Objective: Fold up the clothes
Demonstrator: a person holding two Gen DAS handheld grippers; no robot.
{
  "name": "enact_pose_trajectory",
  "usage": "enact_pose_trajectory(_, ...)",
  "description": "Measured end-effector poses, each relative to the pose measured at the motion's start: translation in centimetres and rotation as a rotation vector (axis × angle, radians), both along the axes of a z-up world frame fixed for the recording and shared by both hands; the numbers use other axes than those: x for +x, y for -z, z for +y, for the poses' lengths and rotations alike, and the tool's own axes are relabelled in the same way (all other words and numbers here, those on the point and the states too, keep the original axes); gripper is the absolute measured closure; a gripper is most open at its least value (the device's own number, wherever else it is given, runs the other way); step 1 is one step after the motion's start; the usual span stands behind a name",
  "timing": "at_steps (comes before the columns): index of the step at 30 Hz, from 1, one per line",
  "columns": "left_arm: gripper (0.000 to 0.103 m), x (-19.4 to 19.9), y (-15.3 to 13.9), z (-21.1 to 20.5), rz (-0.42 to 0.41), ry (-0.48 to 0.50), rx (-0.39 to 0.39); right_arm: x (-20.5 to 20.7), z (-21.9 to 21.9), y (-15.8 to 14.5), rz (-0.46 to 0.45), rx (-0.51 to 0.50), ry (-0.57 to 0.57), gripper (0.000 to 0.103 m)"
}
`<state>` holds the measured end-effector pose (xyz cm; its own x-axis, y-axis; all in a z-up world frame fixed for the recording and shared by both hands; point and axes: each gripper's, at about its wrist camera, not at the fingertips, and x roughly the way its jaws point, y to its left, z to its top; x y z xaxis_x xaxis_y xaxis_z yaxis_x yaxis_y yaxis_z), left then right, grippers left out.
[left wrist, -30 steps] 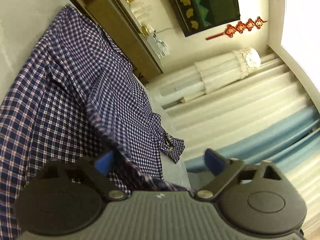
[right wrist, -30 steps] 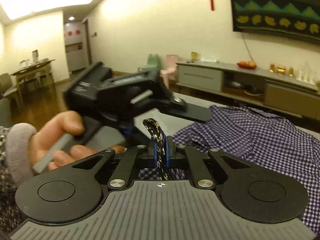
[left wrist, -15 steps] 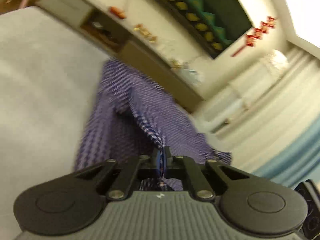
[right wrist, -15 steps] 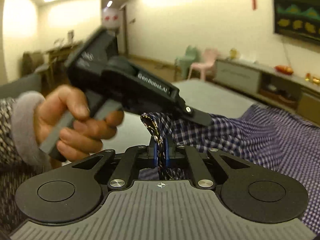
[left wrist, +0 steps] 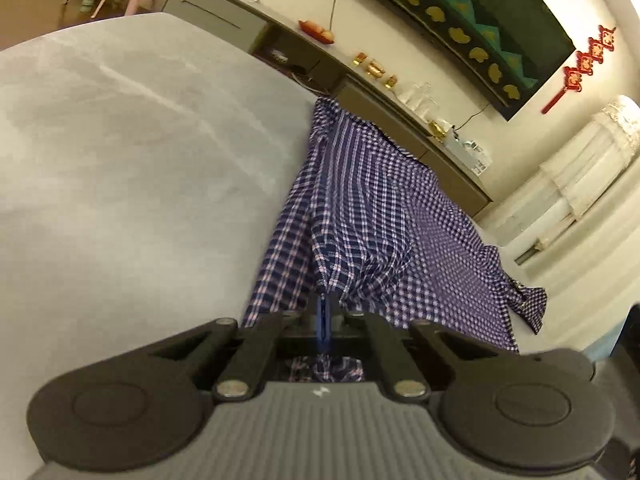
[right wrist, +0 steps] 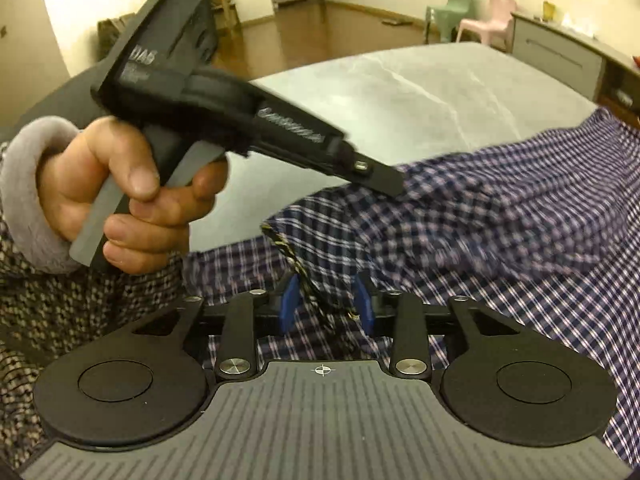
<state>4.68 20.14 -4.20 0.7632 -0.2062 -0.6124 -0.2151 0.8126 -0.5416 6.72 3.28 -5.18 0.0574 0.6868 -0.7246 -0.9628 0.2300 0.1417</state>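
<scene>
A blue and white checked shirt (left wrist: 380, 216) lies spread on a grey bed (left wrist: 120, 168). My left gripper (left wrist: 323, 322) is shut on a fold of the shirt and lifts it into a ridge. It also shows in the right wrist view (right wrist: 384, 180), held by a hand (right wrist: 132, 200) just above the shirt (right wrist: 500, 220). My right gripper (right wrist: 326, 306) is open. Its blue pads (right wrist: 289, 300) stand apart on either side of the shirt's dark patterned collar edge (right wrist: 296, 264), which lies loose between them.
A long low cabinet (left wrist: 360, 92) stands beyond the bed with small items on top. A dark wall hanging (left wrist: 460, 16) and pale curtains (left wrist: 580, 184) are behind it. Green and pink chairs (right wrist: 472, 16) stand on the wooden floor past the bed's far corner.
My left gripper closed on a shirt fold and lifted it. My right gripper, which was shut on the collar edge, has opened.
</scene>
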Motion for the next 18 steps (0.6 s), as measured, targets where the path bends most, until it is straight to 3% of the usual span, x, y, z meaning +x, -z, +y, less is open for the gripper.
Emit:
enact_pose_trajectory(6, 0.097, 0.9, 0.8, -0.8, 0.116, -0.027, 0.101, 4.8, -2.4, -1.6, 0.035, 0.007, 0.077, 0.055)
enact_pose_trajectory(8, 0.090, 0.9, 0.4, -0.7, 0.103, -0.019, 0.104, 6.0, -3.3, -2.2, 0.039, 0.029, 0.141, 0.054)
enact_pose_trajectory(12, 0.078, -0.9, -2.8, -1.9, -0.034, -0.072, 0.250, 8.3, -5.2, -3.3, 0.049, 0.075, 0.269, 0.054)
enact_pose_trajectory(15, 0.076, -0.9, -4.0, -3.9, -0.102, 0.028, 0.279, 9.7, -6.2, -3.1, 0.049, 0.076, 0.371, 0.056)
enact_pose_trajectory(18, 0.076, 0.1, -2.1, -5.8, -0.024, 0.134, 0.272, 10.5, -6.6, -1.2, 0.054, 0.010, 0.461, 0.058)
